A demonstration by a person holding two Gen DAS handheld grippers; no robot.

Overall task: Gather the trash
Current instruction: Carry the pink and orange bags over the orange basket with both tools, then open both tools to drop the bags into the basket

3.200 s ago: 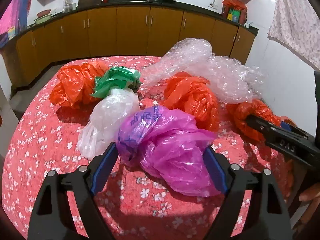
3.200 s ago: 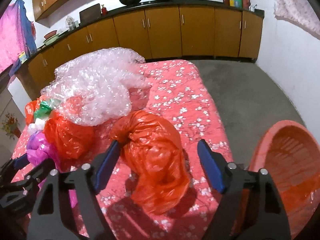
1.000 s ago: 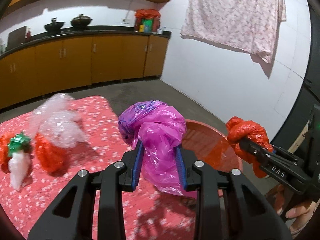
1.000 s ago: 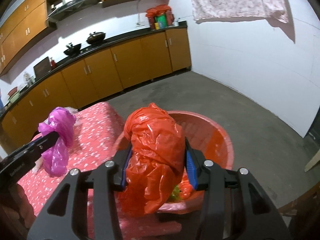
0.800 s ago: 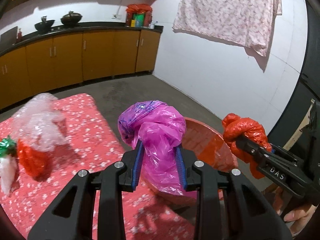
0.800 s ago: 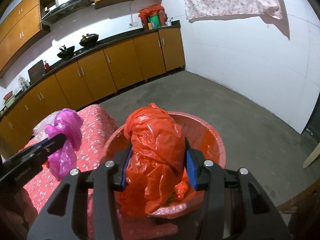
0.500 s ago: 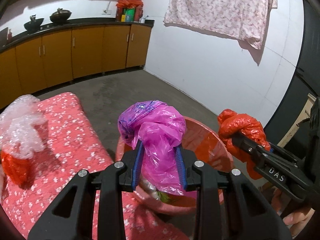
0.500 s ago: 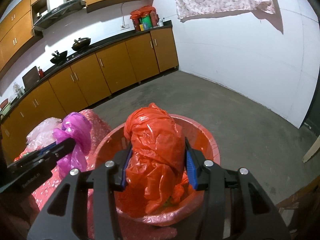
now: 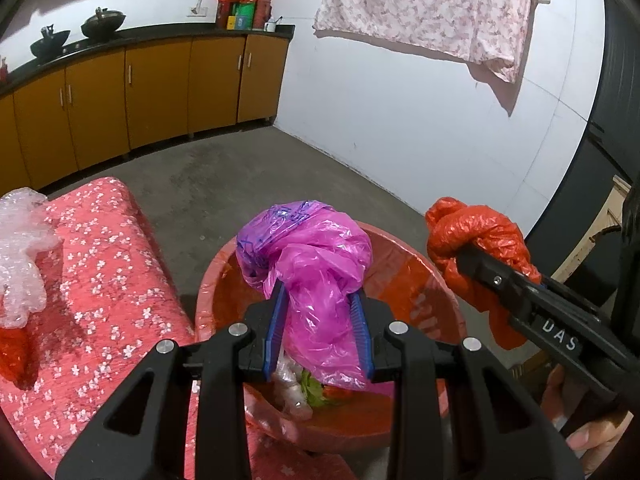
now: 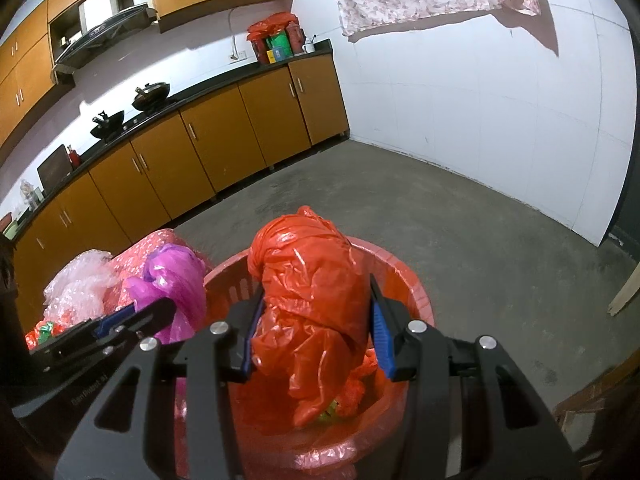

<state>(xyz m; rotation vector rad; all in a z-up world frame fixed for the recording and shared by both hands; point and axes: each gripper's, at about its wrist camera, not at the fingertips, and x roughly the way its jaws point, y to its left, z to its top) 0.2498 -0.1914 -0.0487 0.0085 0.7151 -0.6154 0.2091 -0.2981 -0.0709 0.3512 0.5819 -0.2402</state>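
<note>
L gripper (image 9: 319, 330) is clamped on the pink bag (image 9: 310, 264), R gripper (image 10: 316, 334) clamped on the orange bag (image 10: 310, 280); both bags hang over the red basin (image 10: 416, 292) w/ scraps already inside. Further back, bubble wrap (image 9: 20, 252) lies on the floral table (image 9: 104, 264), then the cabinets (image 9: 156, 96).

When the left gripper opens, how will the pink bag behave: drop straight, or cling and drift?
The pink bag is thin crumpled film, probably very light, so it may fall slowly. It bulges around the left gripper pads, so it could cling briefly. It hangs over the red tub, so it should likely land inside, soft, without rolling.
</note>
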